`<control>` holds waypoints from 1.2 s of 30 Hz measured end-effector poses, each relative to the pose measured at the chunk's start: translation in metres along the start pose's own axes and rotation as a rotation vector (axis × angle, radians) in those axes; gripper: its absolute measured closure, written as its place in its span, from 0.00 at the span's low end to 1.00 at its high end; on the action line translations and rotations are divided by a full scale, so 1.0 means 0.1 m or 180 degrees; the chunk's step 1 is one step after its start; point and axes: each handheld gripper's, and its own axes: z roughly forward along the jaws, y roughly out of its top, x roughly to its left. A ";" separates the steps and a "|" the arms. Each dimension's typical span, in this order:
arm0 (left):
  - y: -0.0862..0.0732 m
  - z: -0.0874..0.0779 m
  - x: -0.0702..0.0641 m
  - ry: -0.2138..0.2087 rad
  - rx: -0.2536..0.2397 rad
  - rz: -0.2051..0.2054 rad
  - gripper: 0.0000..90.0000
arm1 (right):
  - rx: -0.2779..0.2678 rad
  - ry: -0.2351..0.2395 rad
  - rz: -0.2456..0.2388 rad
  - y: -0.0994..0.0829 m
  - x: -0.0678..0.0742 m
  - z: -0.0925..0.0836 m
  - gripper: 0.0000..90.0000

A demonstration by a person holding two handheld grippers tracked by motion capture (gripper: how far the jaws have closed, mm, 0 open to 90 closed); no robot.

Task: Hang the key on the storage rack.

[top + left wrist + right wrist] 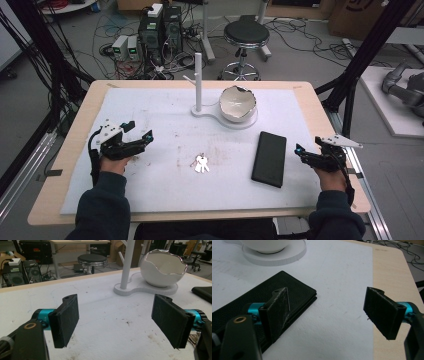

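Both jaws spread wide, empty — left hand-held gripper (pixel 141 133), right hand-held gripper (pixel 299 151).

A lab: computer towers (pixel 160 30), tangled floor cables (pixel 295 30), a stool (pixel 245 37) and black rig frames (pixel 367 50).

Even indoor light, soft shadows.
Glare on bowl (pixel 162 267) rim at 1 o'clock; high view slightly soft, gripper views sharper.

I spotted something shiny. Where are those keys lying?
In the high view, the keys lie on the white mat near the table's front middle, left of the black case.
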 end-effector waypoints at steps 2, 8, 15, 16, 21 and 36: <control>0.00 0.01 -0.01 -0.0007 0.0006 -0.0004 0.24 | 0.0000 -0.0002 -0.0006 -0.01 0.00 0.00 0.23; -0.02 0.04 -0.06 -0.0015 0.0031 0.0001 0.24 | -0.0024 -0.0013 0.0011 -0.01 -0.03 0.00 0.23; 0.00 0.07 -0.13 -0.0067 0.0049 0.0027 0.24 | 0.0005 -0.0009 0.0032 -0.04 -0.05 -0.01 0.23; 0.00 0.08 -0.14 -0.0091 0.0045 0.0029 0.24 | -0.0013 -0.0023 0.0034 -0.05 -0.06 -0.04 0.23; -0.01 0.11 -0.24 -0.0254 0.0071 0.0058 0.24 | -0.0023 -0.0042 0.0053 -0.05 -0.04 -0.09 0.23; -0.06 0.54 -0.71 -0.1092 0.0572 0.0136 0.52 | 0.0018 -0.0029 0.0017 -0.04 0.02 -0.05 0.23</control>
